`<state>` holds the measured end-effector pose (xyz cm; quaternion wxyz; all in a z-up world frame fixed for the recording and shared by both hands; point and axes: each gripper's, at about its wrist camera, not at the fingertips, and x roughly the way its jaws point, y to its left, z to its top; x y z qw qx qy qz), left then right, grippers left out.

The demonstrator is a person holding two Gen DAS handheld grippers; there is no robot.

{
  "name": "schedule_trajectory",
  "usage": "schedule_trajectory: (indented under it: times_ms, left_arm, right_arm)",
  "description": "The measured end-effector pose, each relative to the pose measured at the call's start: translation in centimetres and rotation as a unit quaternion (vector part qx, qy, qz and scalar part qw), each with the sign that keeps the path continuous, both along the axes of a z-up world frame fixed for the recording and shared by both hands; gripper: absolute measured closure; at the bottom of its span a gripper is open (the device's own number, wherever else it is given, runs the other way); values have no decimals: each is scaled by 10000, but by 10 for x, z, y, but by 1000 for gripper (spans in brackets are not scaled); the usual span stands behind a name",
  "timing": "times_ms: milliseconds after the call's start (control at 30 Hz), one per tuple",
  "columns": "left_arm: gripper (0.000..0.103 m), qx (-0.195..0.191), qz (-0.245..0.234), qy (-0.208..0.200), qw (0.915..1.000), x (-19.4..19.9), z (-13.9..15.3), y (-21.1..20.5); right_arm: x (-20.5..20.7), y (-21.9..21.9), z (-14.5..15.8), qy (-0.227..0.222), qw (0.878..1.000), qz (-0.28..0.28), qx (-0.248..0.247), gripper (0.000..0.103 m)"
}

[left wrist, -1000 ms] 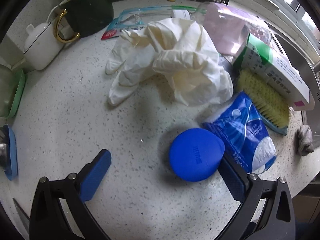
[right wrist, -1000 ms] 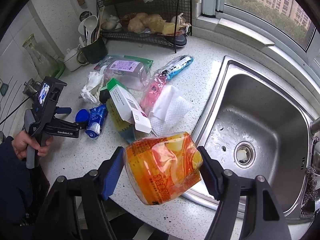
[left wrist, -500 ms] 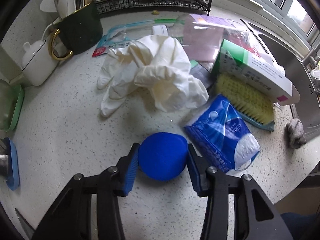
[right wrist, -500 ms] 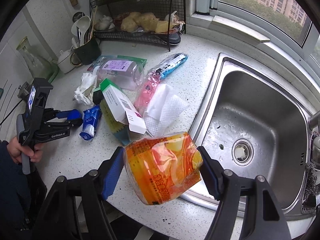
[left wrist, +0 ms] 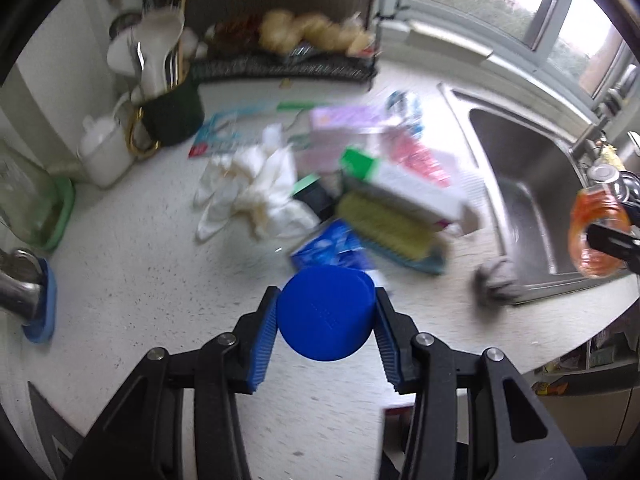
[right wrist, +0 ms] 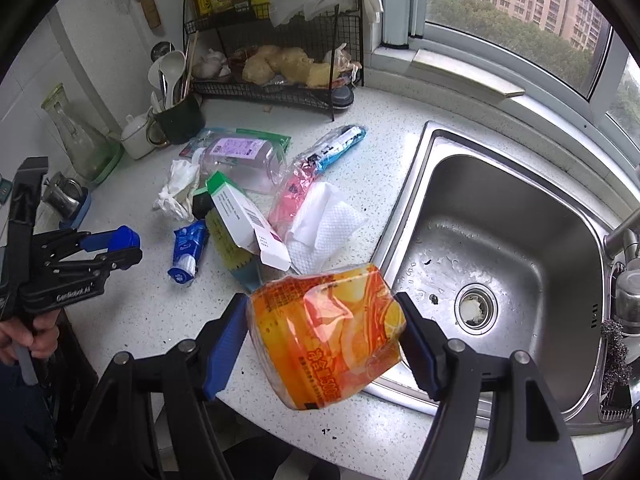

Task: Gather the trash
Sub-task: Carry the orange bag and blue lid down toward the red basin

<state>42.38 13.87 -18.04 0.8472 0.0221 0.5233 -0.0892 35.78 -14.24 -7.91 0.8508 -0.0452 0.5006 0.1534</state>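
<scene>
Progress check: two pieces are in hand, and most of the pile is not yet collected.

Left tongs [left wrist: 326, 316] are clamped on the blue round lid [left wrist: 326, 314], pads pressing both sides, and it hangs clear above the desk [left wrist: 132, 280]. In the right wrist view the same lid [right wrist: 126, 237] sits at the tips of those tongs, off the surface.

Right tongs [right wrist: 322, 322] grip the crumpled orange plastic bottle [right wrist: 326, 332], held over the desk edge beside the sink [right wrist: 500, 264].

Left on the desk, as far as I can see:
- white crumpled gloves [right wrist: 176, 190]
- blue tissue pack [right wrist: 188, 250]
- yellow scrub brush [right wrist: 228, 246], partly under the green-and-white carton [right wrist: 248, 220]
- clear bottle with purple label [right wrist: 240, 158]
- pink wrapper [right wrist: 294, 196]
- white paper towel [right wrist: 320, 226]
- blue-and-black wrapper [right wrist: 338, 148]
- grey rag [left wrist: 494, 282] at the sink edge

I see no bin in either view, so I cannot tell where these two go. My read: early stage, both hands full, drop-off comes next, then several more trips.
</scene>
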Motion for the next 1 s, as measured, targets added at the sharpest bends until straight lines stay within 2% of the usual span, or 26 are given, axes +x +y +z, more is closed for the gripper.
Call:
schedule_trajectory:
  times_ms: [233, 467, 767, 1000]
  left_arm:
    - [60, -21, 125, -381, 9992, -48, 59, -57]
    - [60, 60, 301, -558, 9980, -105, 86, -111]
    - [60, 203, 787, -639, 9946, -181, 95, -151]
    - [60, 200, 941, -459, 9943, -224, 84, -152]
  right_arm:
    - [-22, -15, 27, -423, 9990, 147, 69, 34]
    - [-67, -44, 44, -601, 9971, 378, 256, 33]
    - [-117, -67, 40, -553, 9950, 749, 368, 33]
    - [-150, -57, 21, -305, 9940, 944, 461, 33]
